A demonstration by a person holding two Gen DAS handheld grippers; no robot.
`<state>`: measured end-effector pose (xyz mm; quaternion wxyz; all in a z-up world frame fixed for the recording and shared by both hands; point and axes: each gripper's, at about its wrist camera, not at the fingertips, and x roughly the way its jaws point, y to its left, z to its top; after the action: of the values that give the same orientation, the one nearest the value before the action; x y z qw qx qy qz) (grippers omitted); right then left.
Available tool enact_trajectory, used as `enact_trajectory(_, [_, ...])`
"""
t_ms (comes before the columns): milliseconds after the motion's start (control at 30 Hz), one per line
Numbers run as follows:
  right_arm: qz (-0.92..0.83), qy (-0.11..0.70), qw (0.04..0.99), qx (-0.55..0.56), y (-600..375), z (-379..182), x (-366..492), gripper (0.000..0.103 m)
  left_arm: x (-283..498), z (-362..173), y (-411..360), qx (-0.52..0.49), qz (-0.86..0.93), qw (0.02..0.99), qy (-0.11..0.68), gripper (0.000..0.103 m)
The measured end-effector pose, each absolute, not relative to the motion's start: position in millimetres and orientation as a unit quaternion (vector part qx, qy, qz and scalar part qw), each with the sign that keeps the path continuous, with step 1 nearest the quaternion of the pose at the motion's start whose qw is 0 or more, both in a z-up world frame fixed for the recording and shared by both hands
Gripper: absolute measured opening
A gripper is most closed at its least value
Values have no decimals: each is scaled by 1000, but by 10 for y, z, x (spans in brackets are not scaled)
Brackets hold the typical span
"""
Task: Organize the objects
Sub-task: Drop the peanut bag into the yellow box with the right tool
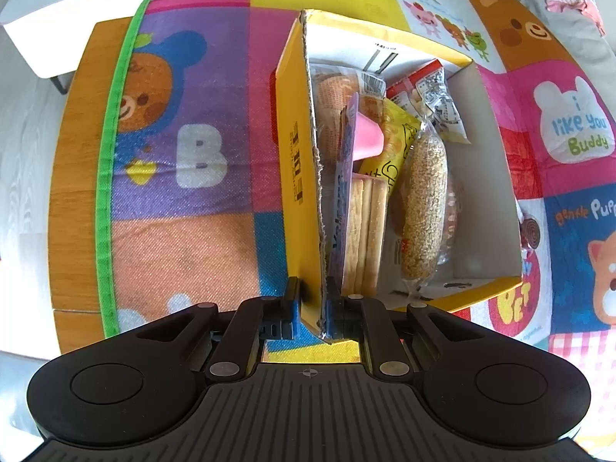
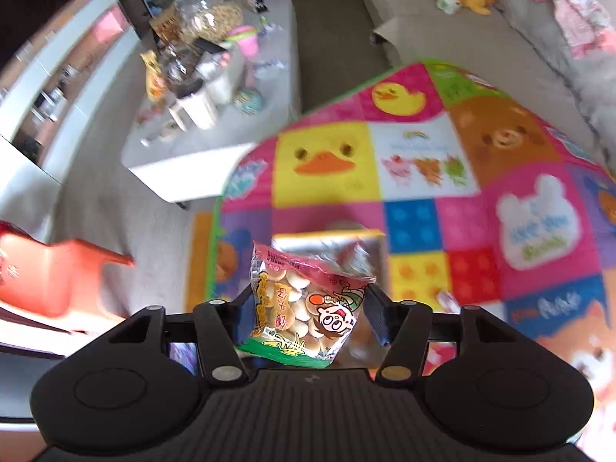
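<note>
My right claw (image 2: 308, 308) pinches a biscuit packet (image 2: 308, 308) above the worktop: light, crinkly, slippery film over brittle contents, best held across its middle. My left claw (image 1: 312, 304), pressed together, grips the yellow box (image 1: 500, 177) wall

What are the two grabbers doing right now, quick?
Left gripper: shut on the cardboard box wall.
Right gripper: a snack bag sits between its fingers; whether the pads press it cannot be told.
</note>
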<state>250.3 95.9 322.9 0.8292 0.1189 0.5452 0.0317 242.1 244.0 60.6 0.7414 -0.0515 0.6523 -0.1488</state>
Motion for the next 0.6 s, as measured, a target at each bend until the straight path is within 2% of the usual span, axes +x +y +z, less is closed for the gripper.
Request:
enact_trajectory(133, [20,529,839,129,724,3206,2530,65,2413,606,2448,-58,-142,742,652,14])
enact_trajectory(267, [-21,547,830,106,253,2962,2304,66,2409,610,2449,-62,-135,743,652,14])
enact_trajectory(600, [-101,648,754,37,-932,1706,1487,67,2385,647,2409,-43,-125,747,652,12])
